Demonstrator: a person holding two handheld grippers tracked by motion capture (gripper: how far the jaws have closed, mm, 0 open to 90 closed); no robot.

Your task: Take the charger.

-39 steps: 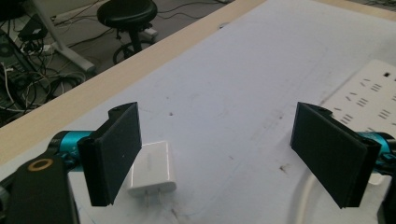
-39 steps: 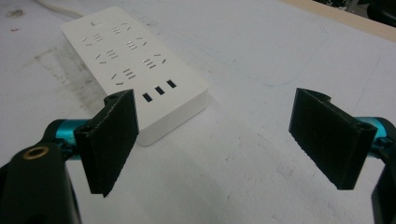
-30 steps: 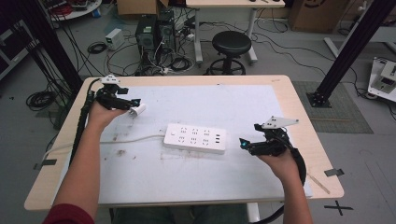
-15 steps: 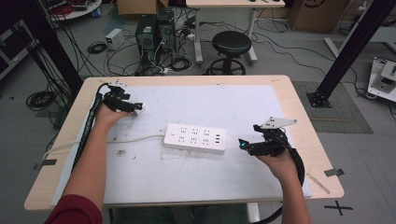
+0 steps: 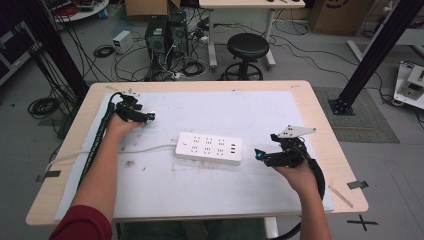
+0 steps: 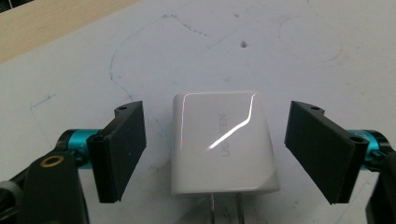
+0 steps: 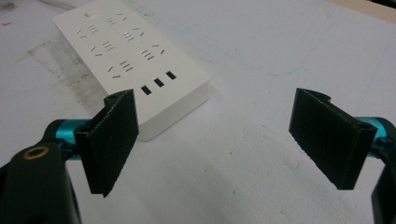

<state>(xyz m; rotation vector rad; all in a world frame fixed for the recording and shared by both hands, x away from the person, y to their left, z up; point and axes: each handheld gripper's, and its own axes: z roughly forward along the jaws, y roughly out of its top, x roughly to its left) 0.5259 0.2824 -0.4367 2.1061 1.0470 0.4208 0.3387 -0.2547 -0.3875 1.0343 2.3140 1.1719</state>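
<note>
Since a second ago the left gripper (image 5: 148,117) has drawn back toward the table's far-left corner and set its load down: the glossy white plastic plug-in charger (image 6: 224,142) now lies flat on the white table mat (image 5: 210,185), prongs toward the camera, between jaws spread wide and touching neither side. The right gripper (image 7: 224,144) hovers with jaws apart, empty, just beside the white rectangular power strip (image 5: 208,148), probably to steady it for plugging in.
</note>
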